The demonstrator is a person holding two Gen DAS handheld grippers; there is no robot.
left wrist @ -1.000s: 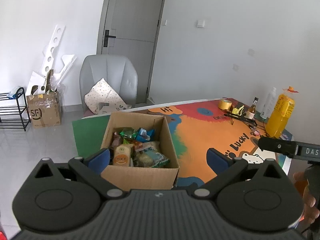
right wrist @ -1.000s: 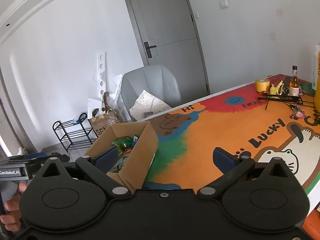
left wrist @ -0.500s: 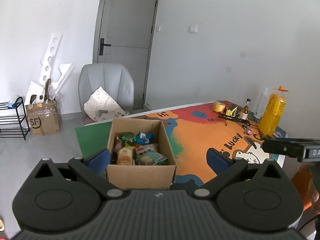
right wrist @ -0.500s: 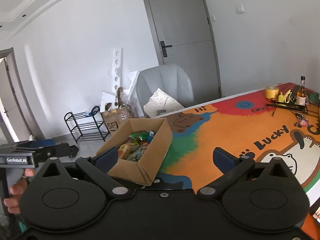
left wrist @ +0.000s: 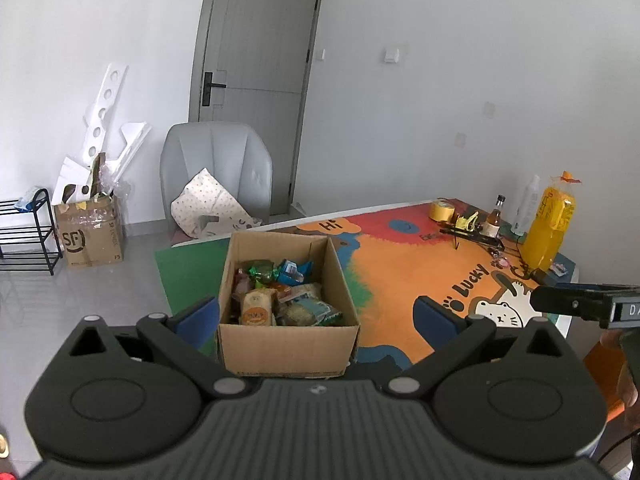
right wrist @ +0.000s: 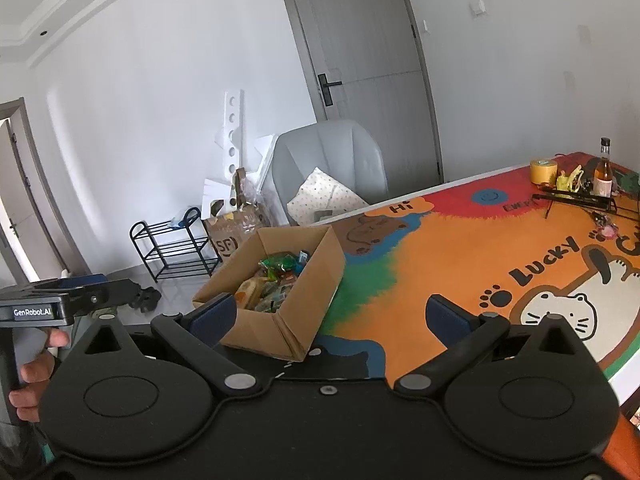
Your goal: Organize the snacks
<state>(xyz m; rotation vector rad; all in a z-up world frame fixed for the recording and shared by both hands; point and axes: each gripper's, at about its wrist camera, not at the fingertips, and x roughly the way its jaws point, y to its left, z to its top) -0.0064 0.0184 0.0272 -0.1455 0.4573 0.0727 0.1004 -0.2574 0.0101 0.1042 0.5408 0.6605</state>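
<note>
Snacks (left wrist: 280, 296) heaped loose in open cardboard box (left wrist: 286, 340) near front edge of colourful table mat (left wrist: 400, 276); none seen lying outside it. Left gripper (left wrist: 316, 312) and right gripper (right wrist: 348, 312) both held back above table, fingers spread wide, empty. Fits either packing finished or sorting-out pending; next move unsettled.

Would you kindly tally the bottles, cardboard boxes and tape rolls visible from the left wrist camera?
Bottles: 3 - orange bottle, brown bottle, clear bottle
Boxes: 2 - snack box, SF box
Tape roll: 1
Total: 6
</note>
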